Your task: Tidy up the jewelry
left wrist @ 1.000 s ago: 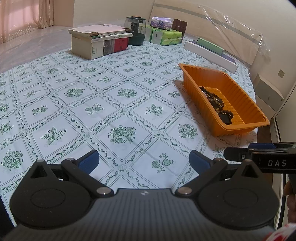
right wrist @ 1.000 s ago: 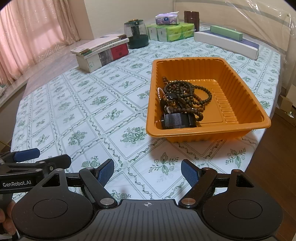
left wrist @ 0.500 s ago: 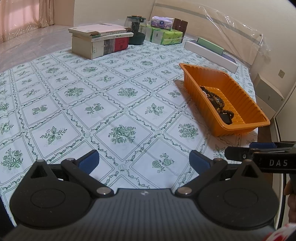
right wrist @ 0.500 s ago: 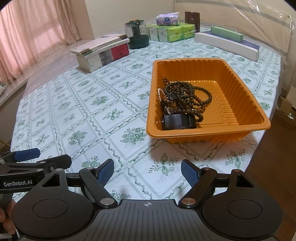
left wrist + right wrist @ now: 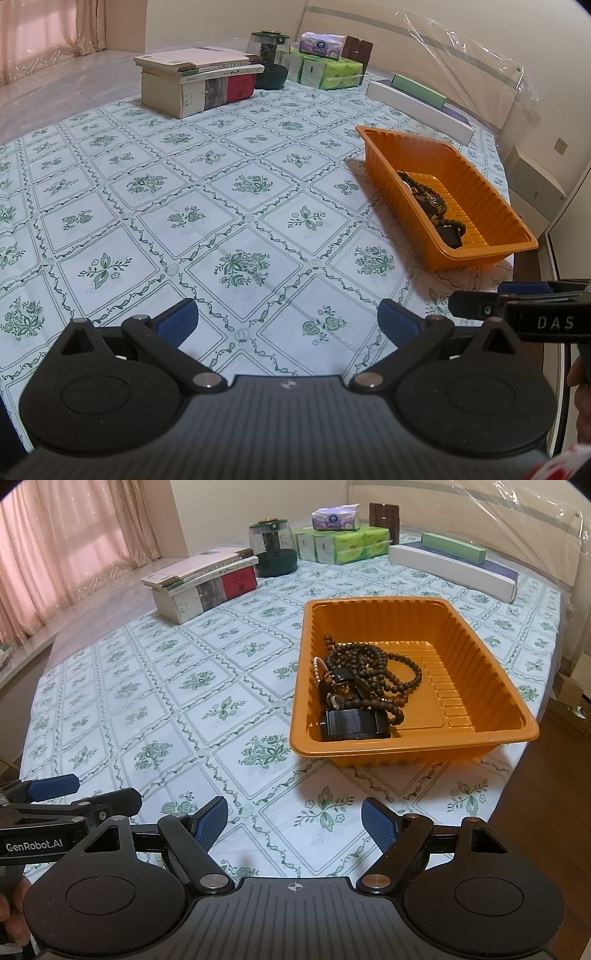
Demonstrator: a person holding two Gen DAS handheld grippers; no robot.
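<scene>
A: Where the orange tray (image 5: pixel 491 686) sits near the table's right edge, the jewelry (image 5: pixel 364 681) lies heaped in its near-left part: dark bead strands tangled w/ a pale bead bracelet (image 5: pixel 317 666), and a black strap-like band (image 5: pixel 354 723) at the front, against the near wall. Rest of the tray floor is bare.

B: And the tray rel. to the grippers?

A: Ahead of the right gripper (image 5: pixel 293 821), well apart from its tips; in the left wrist view the tray (image 5: pixel 461 254) is off to the right, ahead of the left gripper (image 5: pixel 288 319). Neither touches it.

B: Gripper states?

A: Right gripper: blue pads (image 5: pixel 212 821) spread wide, nothing between them, only the tablecloth (image 5: pixel 147 686) below. Left gripper: pads (image 5: pixel 177 321) likewise spread, nothing pinched. Each gripper shows at the edge of the other's view, side by side over the near table edge.

B: Background items?

A: Far side, left to right: stack of books (image 5: pixel 207 581), dark green jar w/ clear dome (image 5: pixel 275 550), green tissue packs (image 5: pixel 341 544) w/ a purple-white tissue pack (image 5: pixel 336 518) on top, brown container (image 5: pixel 384 515) behind, long white box (image 5: pixel 454 570) w/ a green box (image 5: pixel 454 548) on it. Pink curtains (image 5: pixel 62 546) at left. A hand part shows at the lower-left corner, on the left gripper's handle.
</scene>
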